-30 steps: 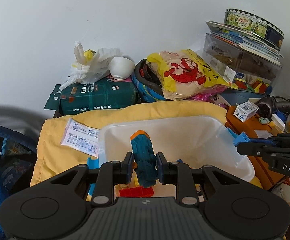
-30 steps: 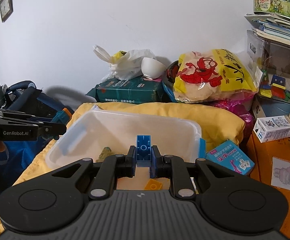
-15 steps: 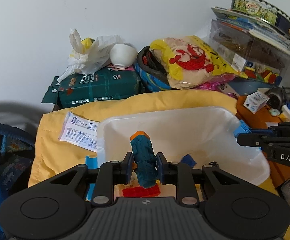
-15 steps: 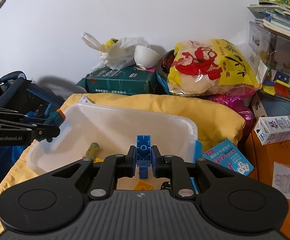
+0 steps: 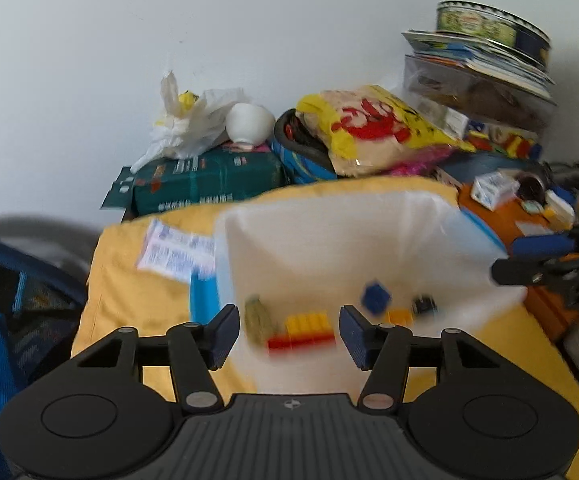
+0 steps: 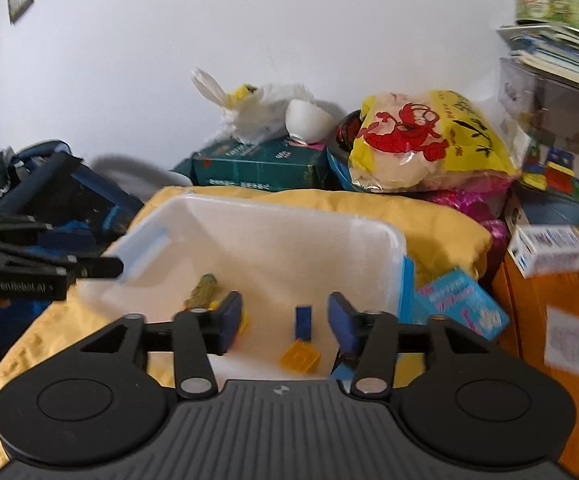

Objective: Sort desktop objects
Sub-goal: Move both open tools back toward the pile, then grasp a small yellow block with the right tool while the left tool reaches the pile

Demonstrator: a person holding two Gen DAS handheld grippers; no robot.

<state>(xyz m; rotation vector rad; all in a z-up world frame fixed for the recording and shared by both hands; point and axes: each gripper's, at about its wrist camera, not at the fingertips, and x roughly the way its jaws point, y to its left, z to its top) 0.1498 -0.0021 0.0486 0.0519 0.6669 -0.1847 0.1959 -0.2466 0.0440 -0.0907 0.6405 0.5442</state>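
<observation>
A translucent white bin (image 5: 329, 204) (image 6: 289, 210) rests on a yellow cushion (image 5: 129, 280). My left gripper (image 5: 289, 332) hangs over its near edge with jaws opening and nothing between them. Below lie an olive-green toy (image 5: 257, 318), a yellow brick (image 5: 309, 320) on a red brick (image 5: 301, 342), and a blue brick (image 5: 375, 298). The teal toy is not to be made out in the blur. My right gripper (image 6: 285, 322) is also opening. A small blue brick (image 6: 303, 322) stands free between its pads, untouched, above a yellow brick (image 6: 300, 358).
Behind the bin are a dark green tissue pack (image 5: 209, 180), a white plastic bag (image 5: 193, 124), a white bowl (image 5: 247, 122) and a yellow snack bag (image 6: 429, 140). Books and a tin (image 5: 489, 28) are stacked at right. A blue card box (image 6: 457, 304) lies beside the bin.
Both grippers have gone from shut to open. The teal toy has left the left jaws. The blue brick has slipped from the right pads toward the bin floor. Both hands sank slightly.
</observation>
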